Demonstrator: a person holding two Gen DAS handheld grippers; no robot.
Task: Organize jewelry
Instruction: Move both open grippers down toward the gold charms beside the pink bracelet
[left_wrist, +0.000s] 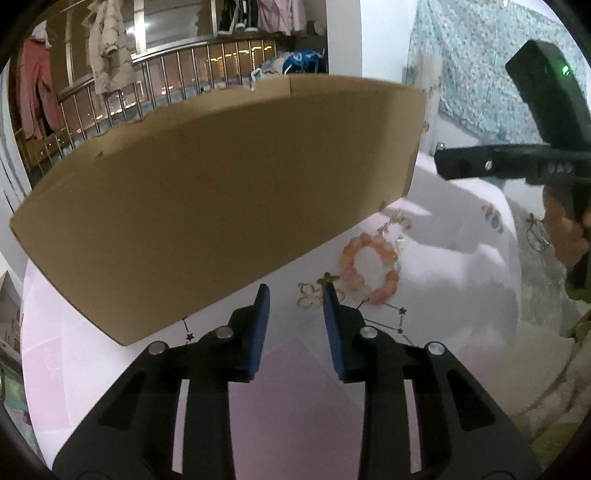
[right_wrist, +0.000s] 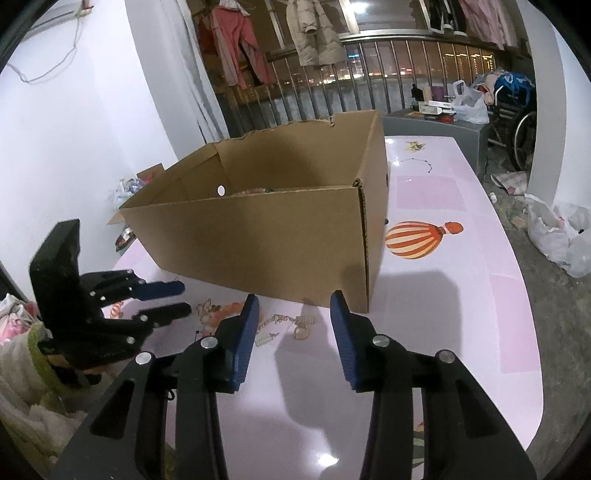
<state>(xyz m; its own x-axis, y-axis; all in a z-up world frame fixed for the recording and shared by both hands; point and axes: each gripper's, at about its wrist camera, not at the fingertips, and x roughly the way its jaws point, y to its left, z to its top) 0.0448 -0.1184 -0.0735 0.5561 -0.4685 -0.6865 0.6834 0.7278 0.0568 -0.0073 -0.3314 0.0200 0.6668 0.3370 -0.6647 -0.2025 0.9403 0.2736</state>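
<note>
An open cardboard box (right_wrist: 277, 229) stands on the glossy pink table (right_wrist: 443, 314). In front of it lies loose jewelry: a pink bead bracelet (left_wrist: 369, 269), a pale gold butterfly-shaped piece (left_wrist: 308, 297) and a thin chain piece (right_wrist: 280, 319). My left gripper (left_wrist: 295, 288) is low over the table with its blue pads apart. The butterfly piece lies just past its tips and nothing is pinched. My right gripper (right_wrist: 293, 299) is open above the chain piece, holding nothing. Each gripper also appears in the other's view: the left gripper (right_wrist: 184, 298) at the left, the right gripper (left_wrist: 443, 162) at the upper right.
The box (left_wrist: 221, 203) fills the left and middle of the left wrist view, close to the left finger. A balloon print (right_wrist: 417, 240) marks the table right of the box. Plastic bags (right_wrist: 561, 236) lie on the floor. A railing with hanging clothes (right_wrist: 314, 33) stands behind. A person (left_wrist: 565, 229) is at the right edge.
</note>
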